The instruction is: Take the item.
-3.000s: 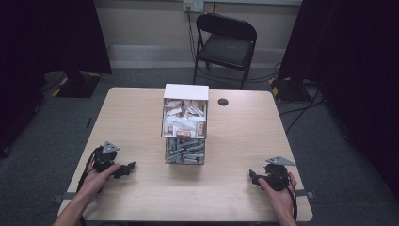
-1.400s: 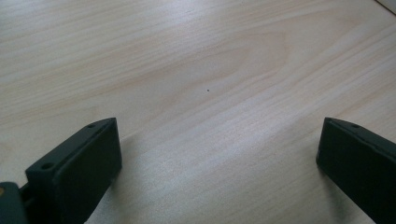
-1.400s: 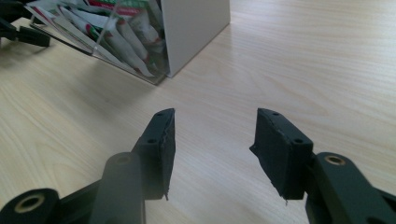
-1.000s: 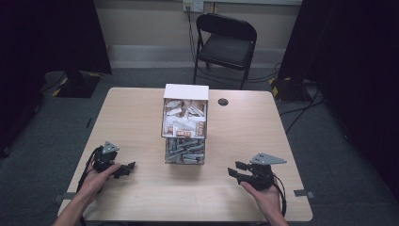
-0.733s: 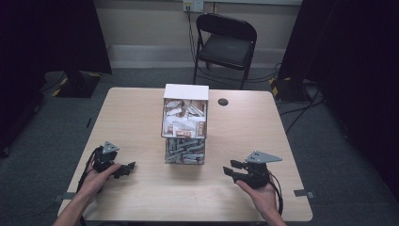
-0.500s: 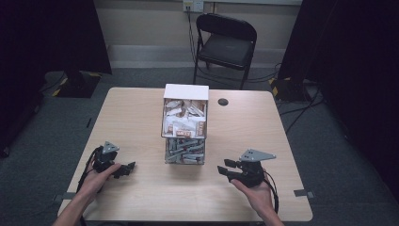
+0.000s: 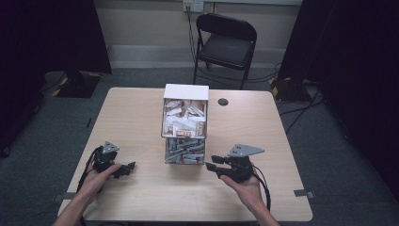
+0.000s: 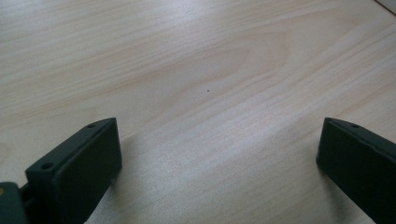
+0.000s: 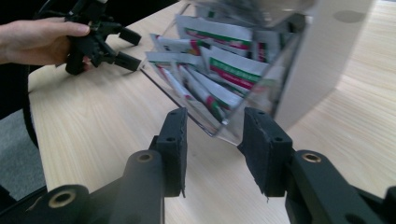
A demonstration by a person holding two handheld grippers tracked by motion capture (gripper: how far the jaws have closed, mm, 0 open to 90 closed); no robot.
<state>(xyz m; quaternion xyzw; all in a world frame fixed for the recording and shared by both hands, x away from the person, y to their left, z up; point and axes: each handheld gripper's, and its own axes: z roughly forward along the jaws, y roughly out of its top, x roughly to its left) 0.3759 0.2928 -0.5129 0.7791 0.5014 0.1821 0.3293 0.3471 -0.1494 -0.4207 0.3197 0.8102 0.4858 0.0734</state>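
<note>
Clear-walled sachet dispenser [image 7: 185, 136] faces the right gripper [image 9: 212, 140], jaws apart; advise level entry toward one sachet [image 9: 201, 91], with left gripper [image 8: 210, 154] parked, jaws wide.

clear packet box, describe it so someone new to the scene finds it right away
Start at the pale wooden table; the clear packet box stands upright at its middle. It is a see-through dispenser with a white top, stuffed with small packets in an upper and a lower bin. A small dark disc lies beside it, flat, while the box stands tall.
</note>
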